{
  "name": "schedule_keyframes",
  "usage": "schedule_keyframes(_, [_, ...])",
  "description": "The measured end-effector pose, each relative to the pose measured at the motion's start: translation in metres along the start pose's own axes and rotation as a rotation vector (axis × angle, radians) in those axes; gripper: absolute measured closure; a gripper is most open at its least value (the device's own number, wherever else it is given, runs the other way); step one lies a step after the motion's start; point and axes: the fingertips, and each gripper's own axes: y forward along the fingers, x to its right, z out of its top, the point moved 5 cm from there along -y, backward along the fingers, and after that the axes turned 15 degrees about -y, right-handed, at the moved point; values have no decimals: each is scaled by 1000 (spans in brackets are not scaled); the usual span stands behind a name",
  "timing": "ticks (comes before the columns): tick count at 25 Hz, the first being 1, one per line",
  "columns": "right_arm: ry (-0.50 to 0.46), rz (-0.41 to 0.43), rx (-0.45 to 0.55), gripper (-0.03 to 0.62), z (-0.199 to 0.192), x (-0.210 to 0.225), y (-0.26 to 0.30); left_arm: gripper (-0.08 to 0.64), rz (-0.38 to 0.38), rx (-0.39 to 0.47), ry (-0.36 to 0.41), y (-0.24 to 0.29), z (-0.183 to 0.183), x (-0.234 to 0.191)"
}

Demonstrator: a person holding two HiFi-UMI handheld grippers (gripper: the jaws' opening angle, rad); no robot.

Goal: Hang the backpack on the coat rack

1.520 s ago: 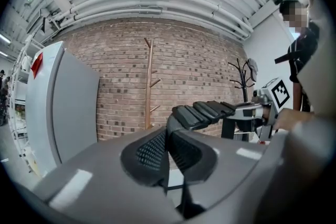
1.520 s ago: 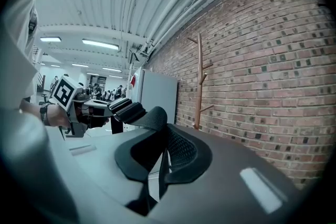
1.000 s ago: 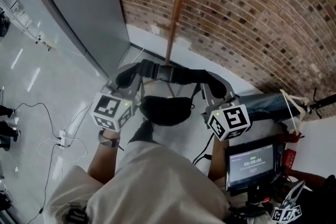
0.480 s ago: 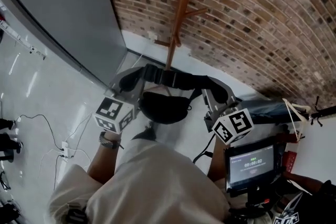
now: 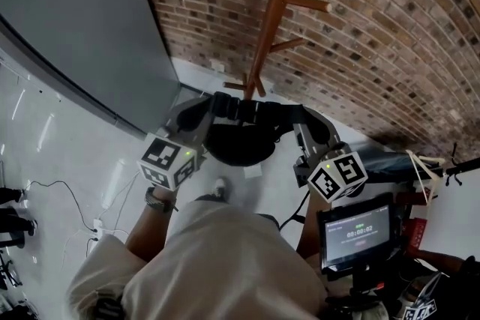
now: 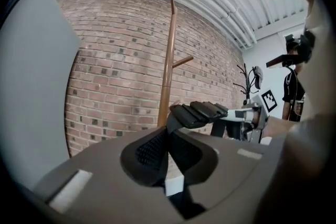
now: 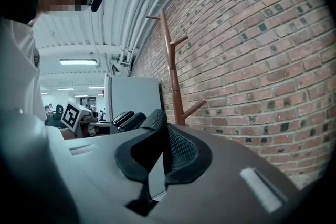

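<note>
The wooden coat rack (image 5: 274, 19) stands against the brick wall, pegs angled up; it also shows as a coat rack (image 6: 167, 60) in the left gripper view and a coat rack (image 7: 172, 71) in the right gripper view. The black backpack (image 5: 238, 145) hangs between my two grippers, just in front of the rack's pole. Its strap (image 5: 259, 112) runs taut from hand to hand. My left gripper (image 5: 201, 112) is shut on the strap's left end (image 6: 202, 113), its jaws (image 6: 168, 147) closed. My right gripper (image 5: 309, 127) is shut on the right end, with mesh padding at the right gripper (image 7: 163, 149).
A tall grey panel (image 5: 90, 34) stands left of the rack, near the brick wall (image 5: 390, 26). A small monitor (image 5: 356, 232) sits at lower right. Cables (image 5: 97, 225) lie on the white floor at left. A black coat stand (image 6: 247, 78) shows farther right.
Both grippers have carried the backpack forward toward the brick wall. The coat rack is now closer and larger, with the strap right at its pole.
</note>
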Motion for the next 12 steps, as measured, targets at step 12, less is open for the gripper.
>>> schedule_keyframes(12, [79,-34,-88,586,-18,33,37,556,-19,-39,-101,35,-9,-24])
